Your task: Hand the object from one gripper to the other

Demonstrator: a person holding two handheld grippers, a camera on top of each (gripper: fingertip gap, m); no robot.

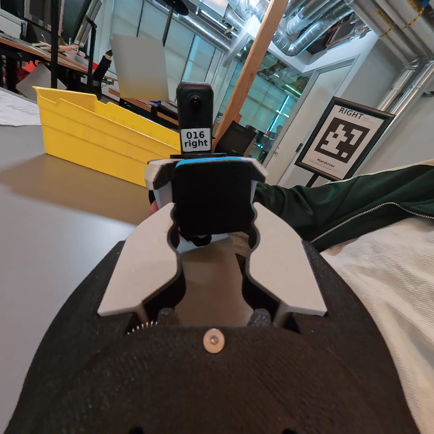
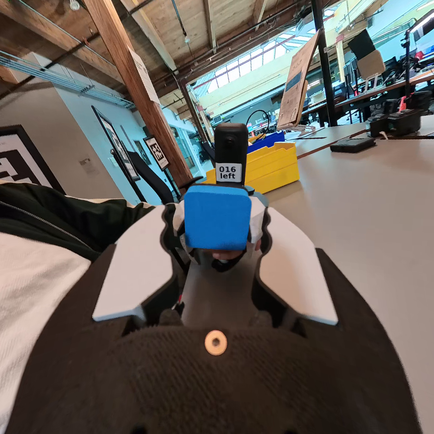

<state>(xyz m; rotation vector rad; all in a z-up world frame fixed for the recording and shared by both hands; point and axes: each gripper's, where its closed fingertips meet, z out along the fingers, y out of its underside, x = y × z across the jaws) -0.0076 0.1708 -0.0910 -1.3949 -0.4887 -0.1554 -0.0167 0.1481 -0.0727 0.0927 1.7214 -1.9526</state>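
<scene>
Foam block, black on one face and blue on the other, clamped by its side edges between the fingertips of my left gripper, just in front of the yellow bin. My right gripper faces it, fingers spread wider than the block and standing outside my left fingers.

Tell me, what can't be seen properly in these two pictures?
Left wrist view: the pad covers the right gripper's fingertips, so its grip is unclear.
Right wrist view: the pad covers most of the left gripper.
Both views: the yellow bin's walls hide its contents.
</scene>
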